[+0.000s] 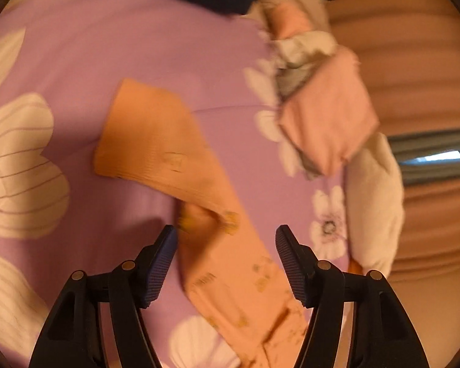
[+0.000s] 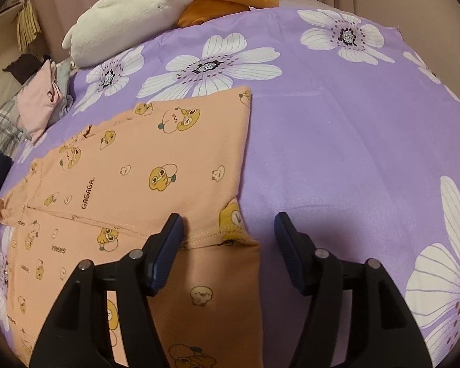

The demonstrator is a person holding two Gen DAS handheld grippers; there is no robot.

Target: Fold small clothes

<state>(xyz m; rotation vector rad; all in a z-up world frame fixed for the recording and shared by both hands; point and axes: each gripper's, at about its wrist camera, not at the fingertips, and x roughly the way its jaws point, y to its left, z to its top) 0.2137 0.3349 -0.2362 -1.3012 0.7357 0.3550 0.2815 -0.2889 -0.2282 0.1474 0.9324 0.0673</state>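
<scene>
Purple bedding printed with big white flowers [image 2: 337, 141] covers the bed, and the work happens on it. Toward ten o'clock in the right wrist view a white plush duck [image 2: 132, 15] lies at the far edge, with a small heap of other clothes [image 2: 43, 101] just past the sheet's left border.

Spread flat at the centre is the peach duck-print garment [image 2: 156, 165], a small child's top with "GAGAGA" lettering; one sleeve [image 1: 150, 135] runs out toward eleven o'clock in the left wrist view, which is blurred.

The left hand-held gripper [image 1: 227, 239] stands with its jaws well apart straddling the sleeve's lower part, pads not pressing on it. The right hand-held gripper [image 2: 228, 230] is likewise spread wide over the stitched hem near the garment's right edge, holding nothing.

This looks like thin, light cotton knit: limp, easily wrinkled, likely to drag along the smooth sheet rather than stay put. A good hold would be a pinch right on a seam or cuff, where the doubled fabric gives the pads something firm, taking the top layer only so the fold turns over cleanly.
</scene>
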